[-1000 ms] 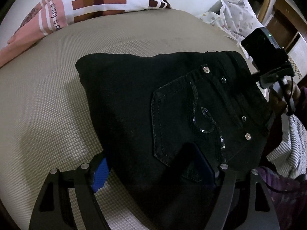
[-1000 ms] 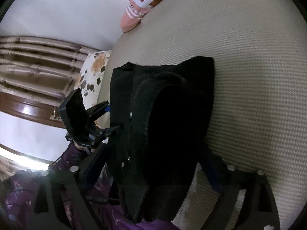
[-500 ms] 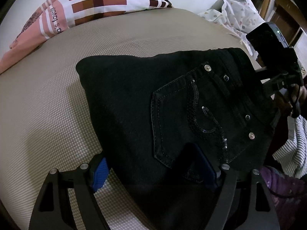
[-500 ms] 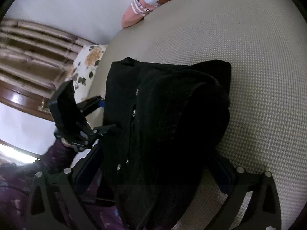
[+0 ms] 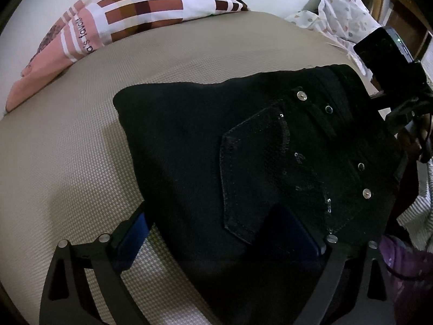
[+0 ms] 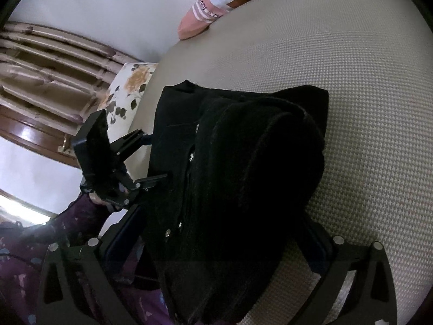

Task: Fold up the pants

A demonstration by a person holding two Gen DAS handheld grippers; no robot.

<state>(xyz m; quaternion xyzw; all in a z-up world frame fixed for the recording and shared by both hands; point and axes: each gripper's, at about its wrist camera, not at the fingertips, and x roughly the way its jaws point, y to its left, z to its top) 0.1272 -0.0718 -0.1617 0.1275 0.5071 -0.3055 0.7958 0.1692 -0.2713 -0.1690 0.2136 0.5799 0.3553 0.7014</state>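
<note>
Beige bed [image 5: 67, 162]; pants [image 5: 243, 149] back pocket in left view only.

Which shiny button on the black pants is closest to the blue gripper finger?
The silver stud lowest on the black pants. It sits nearest the left gripper's blue finger; the other studs lie farther up toward the waistband.

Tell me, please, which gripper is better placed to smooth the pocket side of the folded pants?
Left, probably. The left gripper, its jaws opening, hovers right over the pants' back pocket. The right gripper faces the bulky rolled edge.
</note>
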